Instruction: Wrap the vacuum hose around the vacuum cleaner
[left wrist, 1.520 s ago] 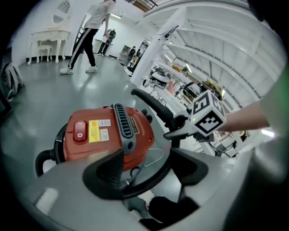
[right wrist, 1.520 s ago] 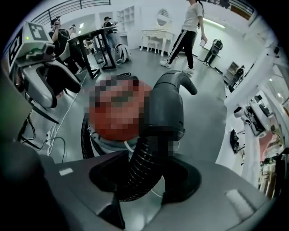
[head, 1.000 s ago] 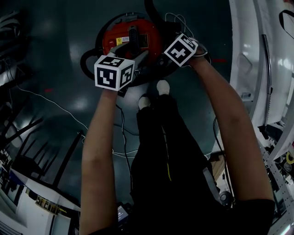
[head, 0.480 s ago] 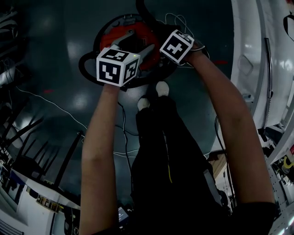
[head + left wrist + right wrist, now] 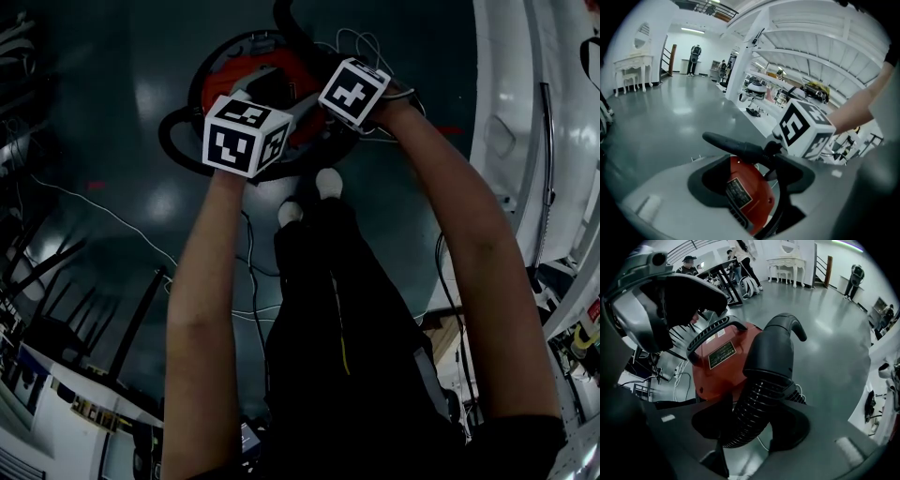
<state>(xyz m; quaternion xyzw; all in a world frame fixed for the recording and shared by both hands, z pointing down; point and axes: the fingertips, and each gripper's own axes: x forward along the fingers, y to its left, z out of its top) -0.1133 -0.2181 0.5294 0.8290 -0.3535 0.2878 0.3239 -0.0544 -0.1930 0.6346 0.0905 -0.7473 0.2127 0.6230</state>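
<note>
Head view overhead, claw views near vacuum cleaner (image 5: 223, 77)

**Both grippers creep forward over the vacuum**

The left gripper (image 5: 274, 94) moves farther over the vacuum cleaner (image 5: 220, 75), now covering the label on its red top, and its jaws spread wider. The right gripper (image 5: 319, 67) shifts up and left, its jaws opening with the vacuum hose (image 5: 754, 411) between them.

Red-orange vacuum cleaner (image 5: 214, 82) at upper centre of frame (black handle, black rim). Black ribbed vacuum hose (image 5: 752, 416). Glossy dark grey-teal floor (image 5: 112, 141).
</note>
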